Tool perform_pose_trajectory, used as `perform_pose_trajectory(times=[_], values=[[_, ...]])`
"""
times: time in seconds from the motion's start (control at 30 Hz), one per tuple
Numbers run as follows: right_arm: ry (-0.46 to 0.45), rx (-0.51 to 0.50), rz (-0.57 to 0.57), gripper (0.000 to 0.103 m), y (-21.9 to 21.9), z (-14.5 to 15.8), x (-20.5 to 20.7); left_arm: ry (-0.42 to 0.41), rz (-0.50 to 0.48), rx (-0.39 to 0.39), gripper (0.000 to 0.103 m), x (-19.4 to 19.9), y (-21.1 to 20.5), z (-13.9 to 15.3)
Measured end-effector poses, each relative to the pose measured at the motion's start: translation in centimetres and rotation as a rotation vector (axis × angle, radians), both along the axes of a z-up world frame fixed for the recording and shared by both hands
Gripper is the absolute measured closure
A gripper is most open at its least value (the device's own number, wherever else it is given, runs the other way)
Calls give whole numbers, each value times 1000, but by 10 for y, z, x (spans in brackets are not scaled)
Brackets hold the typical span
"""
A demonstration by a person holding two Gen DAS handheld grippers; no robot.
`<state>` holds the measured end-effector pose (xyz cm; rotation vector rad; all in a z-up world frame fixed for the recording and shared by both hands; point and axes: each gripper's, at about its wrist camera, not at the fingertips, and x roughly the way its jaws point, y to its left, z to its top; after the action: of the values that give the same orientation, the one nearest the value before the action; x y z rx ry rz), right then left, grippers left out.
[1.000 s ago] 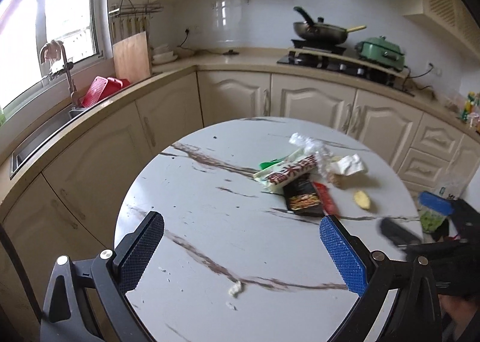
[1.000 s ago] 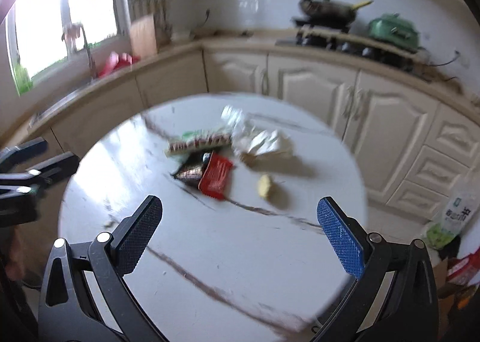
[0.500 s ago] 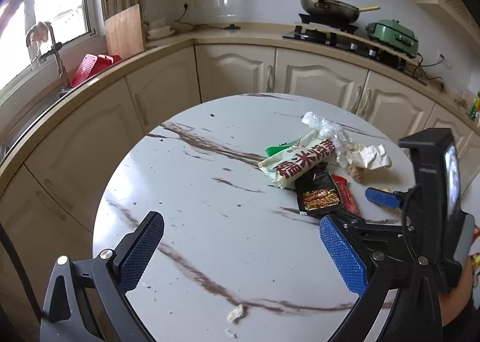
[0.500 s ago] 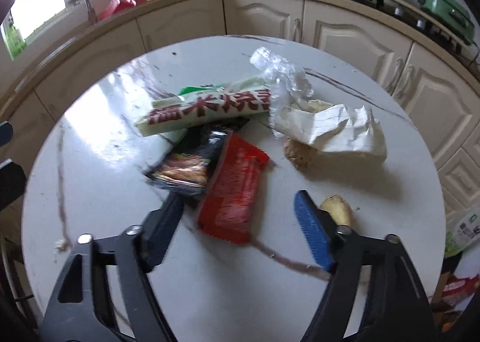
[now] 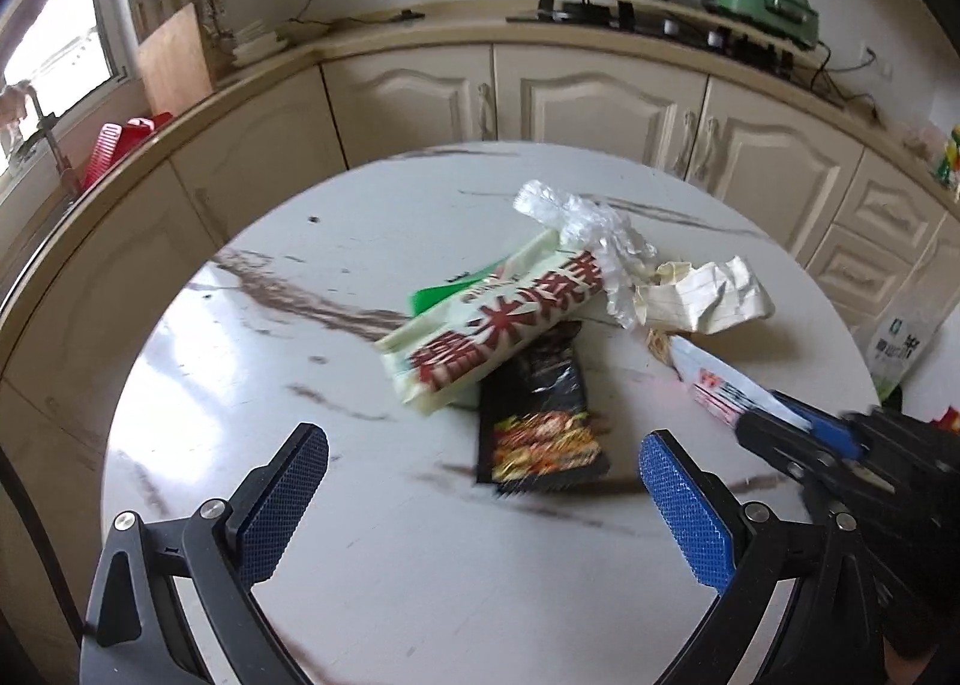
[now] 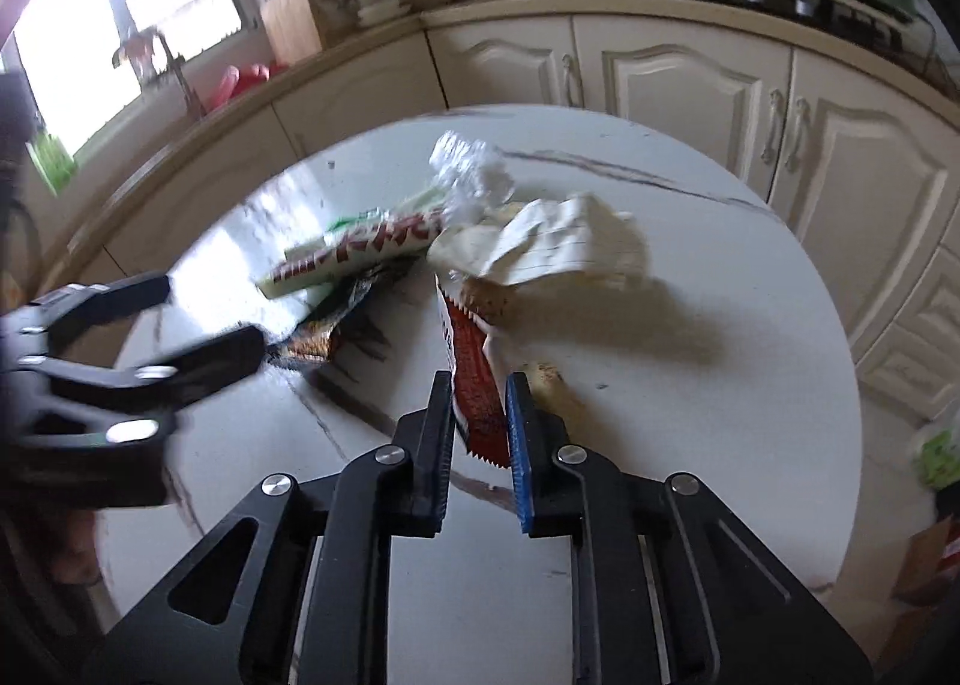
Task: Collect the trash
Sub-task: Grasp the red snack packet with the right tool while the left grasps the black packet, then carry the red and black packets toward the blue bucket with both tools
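The round table [image 5: 360,565] is holding a little heap of trash near its far side. The right gripper [image 6: 478,427] is pinching one end of the red wrapper [image 6: 474,385], and the wrapper's other end is sitting under the crumpled paper [image 6: 564,247]. A good way now is pulling it up slowly so the paper is not dragging along. The left gripper [image 5: 483,490] is hanging wide open, holding nothing, just in front of the black snack packet [image 5: 540,421]. The long pale wrapper [image 5: 498,325] is lying across that packet and is showing big red Chinese letters, too blurry for reading. The small words on the other wrappers are blurry too.
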<state>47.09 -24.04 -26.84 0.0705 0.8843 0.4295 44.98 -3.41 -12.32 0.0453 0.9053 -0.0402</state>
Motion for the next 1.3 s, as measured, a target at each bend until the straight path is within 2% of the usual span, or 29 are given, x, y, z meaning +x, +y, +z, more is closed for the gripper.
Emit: perform_pose_trajectory(times=[0.13,0.2,0.3,0.37,0.43,0.5,0.53,0.57,0.67,0.77,1.0,1.13,1.3], values=[[-20,45,0,93,-10,3,-2,37,-8,2,1,21,-15,-22],[-17,63,4,94,-12,1,0,60,-17,-2,4,29,-20,-33],[-8,89,10,94,-14,-3,0,61,-23,-29,14,33,-22,-39],[-5,98,13,94,-16,-4,-2,72,-27,-41,37,39,-21,-45],[-7,102,12,94,-16,-4,-3,86,-18,-48,53,41,-18,-50],[-5,105,13,94,-15,-5,-3,86,-27,-71,57,38,-14,-51],[-6,104,12,94,-14,-5,-5,77,-27,-69,64,36,-12,-52],[-3,103,13,94,-13,-5,-5,67,-21,-59,78,31,-8,-50],[4,109,18,94,-10,-5,-9,66,-36,-71,90,20,0,-49],[12,119,26,95,-8,-5,-14,72,-43,-73,95,3,8,-49],[4,146,50,95,2,8,-43,58,-41,-133,96,-50,33,-39],[-20,160,59,95,5,24,-65,13,-38,-157,96,-83,43,-15],[-72,182,50,95,-5,51,-96,-39,-60,-177,96,-116,33,15]])
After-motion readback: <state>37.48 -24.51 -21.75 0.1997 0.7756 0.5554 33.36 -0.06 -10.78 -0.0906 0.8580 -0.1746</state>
